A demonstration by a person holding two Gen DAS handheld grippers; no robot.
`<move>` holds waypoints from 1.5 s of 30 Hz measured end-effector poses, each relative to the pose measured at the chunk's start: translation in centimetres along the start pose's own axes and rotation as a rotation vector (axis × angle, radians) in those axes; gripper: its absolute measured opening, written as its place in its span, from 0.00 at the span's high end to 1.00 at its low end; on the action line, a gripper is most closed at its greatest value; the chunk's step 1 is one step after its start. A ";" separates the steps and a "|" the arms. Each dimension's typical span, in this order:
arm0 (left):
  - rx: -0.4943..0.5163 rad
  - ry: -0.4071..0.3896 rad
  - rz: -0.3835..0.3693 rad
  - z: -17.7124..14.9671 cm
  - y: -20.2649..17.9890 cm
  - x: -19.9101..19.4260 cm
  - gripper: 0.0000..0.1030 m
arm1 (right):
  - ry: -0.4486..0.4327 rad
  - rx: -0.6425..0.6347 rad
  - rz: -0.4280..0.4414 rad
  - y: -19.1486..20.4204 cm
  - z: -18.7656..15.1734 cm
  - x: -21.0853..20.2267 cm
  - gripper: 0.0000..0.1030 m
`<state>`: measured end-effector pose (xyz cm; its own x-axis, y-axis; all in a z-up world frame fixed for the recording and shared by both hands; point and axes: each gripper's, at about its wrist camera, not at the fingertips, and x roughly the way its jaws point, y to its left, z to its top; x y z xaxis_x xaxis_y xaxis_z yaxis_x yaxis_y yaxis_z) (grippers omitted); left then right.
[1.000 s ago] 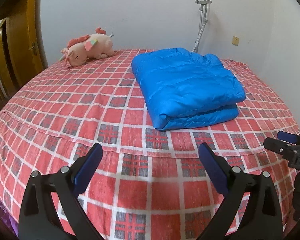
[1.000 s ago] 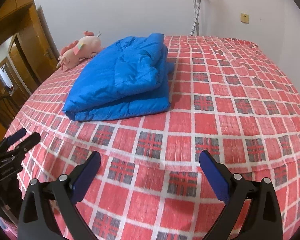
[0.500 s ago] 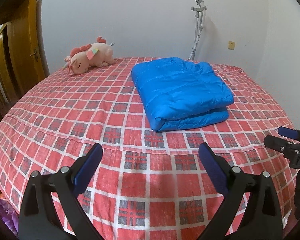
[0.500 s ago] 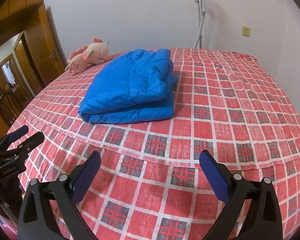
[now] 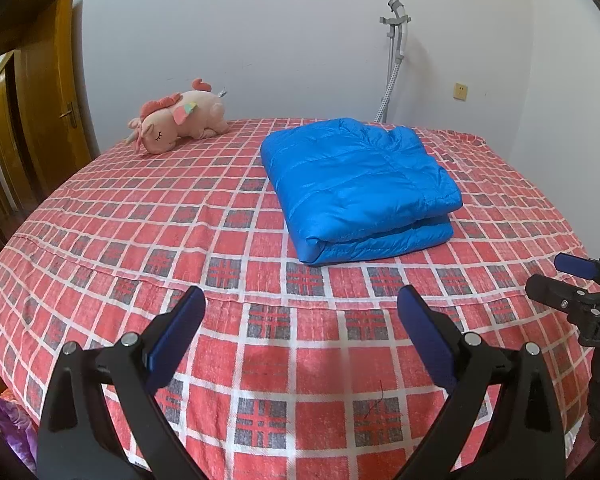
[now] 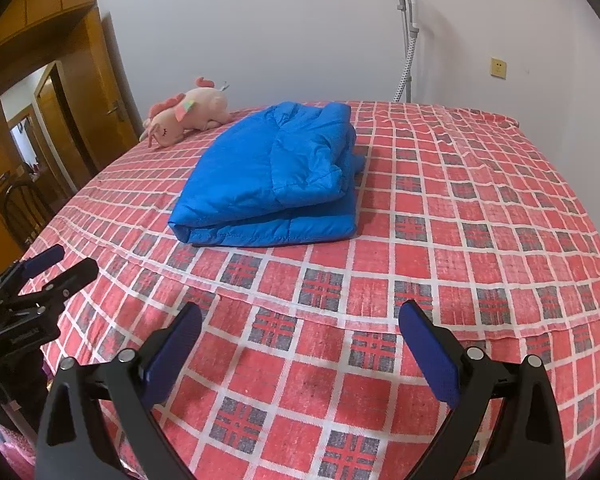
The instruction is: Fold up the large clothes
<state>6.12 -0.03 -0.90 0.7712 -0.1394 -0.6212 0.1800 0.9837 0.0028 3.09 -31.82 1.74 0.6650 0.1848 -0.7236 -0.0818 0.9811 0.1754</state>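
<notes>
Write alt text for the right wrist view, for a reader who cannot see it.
A blue puffer jacket lies folded into a compact stack on a bed with a red checked cover. The open right gripper hangs empty over the near edge, the left gripper at far left. A pink plush unicorn lies by the white wall.

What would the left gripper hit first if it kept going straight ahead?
Probably the red checked bedspread, since the open left gripper points slightly down at it. The folded blue jacket lies farther on, a bit right. Depth is uncertain.
</notes>
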 end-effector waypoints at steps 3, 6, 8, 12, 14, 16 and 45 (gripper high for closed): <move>0.000 0.000 0.002 0.0 0.1 0.0 0.07 | 0.001 -0.001 0.000 0.1 0.0 0.0 0.04; 0.000 0.001 0.002 0.1 0.1 0.0 0.07 | -0.001 -0.002 0.002 0.1 -0.1 0.0 0.04; 0.000 0.001 0.003 0.1 0.1 0.0 0.07 | -0.001 -0.005 0.001 0.1 -0.1 0.0 0.04; 0.001 0.001 0.003 0.1 0.1 0.0 0.07 | 0.000 -0.008 0.004 0.2 -0.1 0.1 0.04; 0.001 0.002 0.003 0.1 0.1 0.0 0.07 | 0.000 -0.006 0.004 0.2 -0.1 0.1 0.04; 0.000 0.003 0.002 0.0 0.1 0.0 0.07 | 0.003 -0.007 0.006 0.2 -0.1 0.2 0.04; 0.001 0.016 0.001 -0.1 0.2 0.4 0.07 | 0.004 -0.011 0.010 0.3 0.0 0.5 0.04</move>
<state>6.41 0.16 -1.20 0.7615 -0.1368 -0.6335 0.1798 0.9837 0.0037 3.37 -31.41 1.43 0.6611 0.1947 -0.7246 -0.0969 0.9798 0.1748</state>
